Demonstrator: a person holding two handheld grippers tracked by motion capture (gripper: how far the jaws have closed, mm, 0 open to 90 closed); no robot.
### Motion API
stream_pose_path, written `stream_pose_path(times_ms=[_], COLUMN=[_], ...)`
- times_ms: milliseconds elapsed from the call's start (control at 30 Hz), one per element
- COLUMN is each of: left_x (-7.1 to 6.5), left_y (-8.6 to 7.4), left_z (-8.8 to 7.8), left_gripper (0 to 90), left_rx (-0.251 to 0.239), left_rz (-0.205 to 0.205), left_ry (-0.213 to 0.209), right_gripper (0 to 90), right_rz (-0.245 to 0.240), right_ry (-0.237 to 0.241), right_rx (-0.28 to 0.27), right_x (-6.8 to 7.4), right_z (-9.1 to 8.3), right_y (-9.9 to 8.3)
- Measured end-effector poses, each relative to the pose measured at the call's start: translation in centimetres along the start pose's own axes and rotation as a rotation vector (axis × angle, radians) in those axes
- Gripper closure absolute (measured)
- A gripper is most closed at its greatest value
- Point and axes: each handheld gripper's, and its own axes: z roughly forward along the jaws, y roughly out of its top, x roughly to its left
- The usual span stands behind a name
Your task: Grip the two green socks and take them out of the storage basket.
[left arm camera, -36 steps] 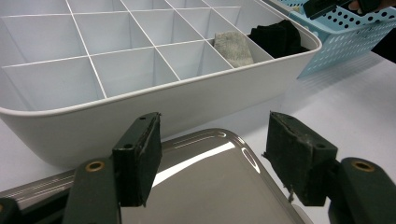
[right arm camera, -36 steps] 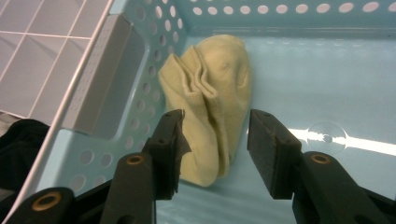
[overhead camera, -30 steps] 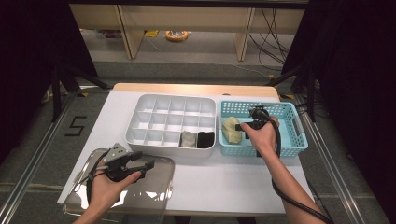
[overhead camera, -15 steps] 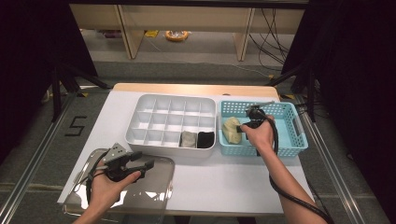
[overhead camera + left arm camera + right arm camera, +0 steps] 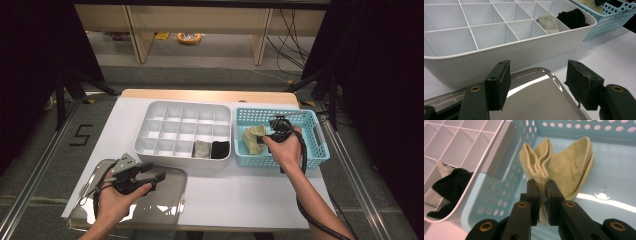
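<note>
We are sorting socks from the blue basket into the white divided tray. As we judge it, the work is in its early part: a grey sock and a black sock are already lying in two neighbouring compartments at the near right corner of the tray, and all the other compartments we can see are bare.

The right gripper is clamping its jaws on the folded edge of a beige sock; they have just been closing, with the fabric between them. The sock is hanging partly lifted inside the basket, near the wall that is beside the tray, and its lower part is touching the basket floor.

The left gripper is resting with its jaws apart and nothing between them, above a clear lid that is lying at the near left of the table.

What is remaining, in our opinion: carrying the beige sock over the basket wall and putting it into a free compartment.
</note>
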Motion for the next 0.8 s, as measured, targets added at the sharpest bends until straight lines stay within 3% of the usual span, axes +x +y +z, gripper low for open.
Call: stream_pose_path(times_ms=[33, 200, 267, 333, 400, 433, 467, 533, 567, 600, 633, 667, 700, 733, 800], left_x=[0.1, 0.1, 0.0, 0.0, 0.0, 0.0, 0.0, 0.0, 0.0, 0.1, 0.1, 0.1, 0.1, 0.1, 0.0], left_y=[0.0, -0.1, -0.1, -0.1, -0.1, -0.1, -0.1, -0.1, 0.0, 0.0, 0.0, 0.0, 0.0, 0.0, 0.0], left_z=[0.0, 0.1, 0.0, 0.1, 0.1, 0.1, 0.1, 0.1, 0.1, 0.1, 0.1, 0.1, 0.1, 0.1, 0.1], left_gripper=[35.5, 35.4, 35.4, 35.4, 35.2, 35.0, 35.0, 35.0, 35.0, 34.9, 34.9, 34.9, 34.8, 34.7, 34.7], left_rx=[-0.002, 0.000, 0.000, 0.000, 0.004, 0.005, 0.005, 0.001, 0.001, 0.001, 0.001, 0.001, 0.001, -0.002, -0.013], left_rz=[0.000, -0.005, -0.002, -0.010, -0.002, -0.002, -0.003, -0.013, -0.003, -0.006, -0.007, -0.006, -0.007, -0.007, -0.008], left_ry=[-0.010, -0.003, -0.005, -0.006, -0.003, -0.003, -0.003, -0.001, -0.001, 0.000, 0.000, 0.000, 0.000, -0.004, -0.015], right_gripper=[83.7, 83.7, 83.8, 83.9, 84.0, 84.0, 84.1, 84.2, 84.3, 84.4, 84.4, 84.4, 84.5, 84.6, 84.7], right_rz=[-0.060, -0.125, -0.105, -0.118, -0.076, -0.097, -0.085, -0.136, -0.117, -0.134, -0.106, -0.162, -0.128, -0.155, -0.126], right_ry=[-0.005, 0.007, 0.006, 0.023, 0.019, 0.027, 0.015, 0.036, 0.036, 0.049, 0.076, 0.089, 0.083, 0.090, 0.087], right_rx=[-0.007, -0.039, -0.029, -0.057, -0.046, -0.067, -0.046, -0.072, -0.067, -0.074, -0.064, -0.080, -0.057, -0.067, -0.044], right_x=[-0.4, -0.4, -0.1, -0.2, 0.1, 0.0, 0.2, -0.1, 0.1, 0.0, 0.1, -0.2, 0.1, 0.0, 0.3], right_z=[-0.2, -1.4, -2.0, -2.5, -3.1, -3.2, -3.6, -3.9, -4.2, -4.4, -4.7, -4.7, -5.1, -5.1, -5.6], right_y=[0.0, -0.7, -0.9, -1.3, -1.5, -1.6, -1.8, -2.0, -2.2, -2.2, -2.4, -2.4, -2.6, -2.7, -3.1])
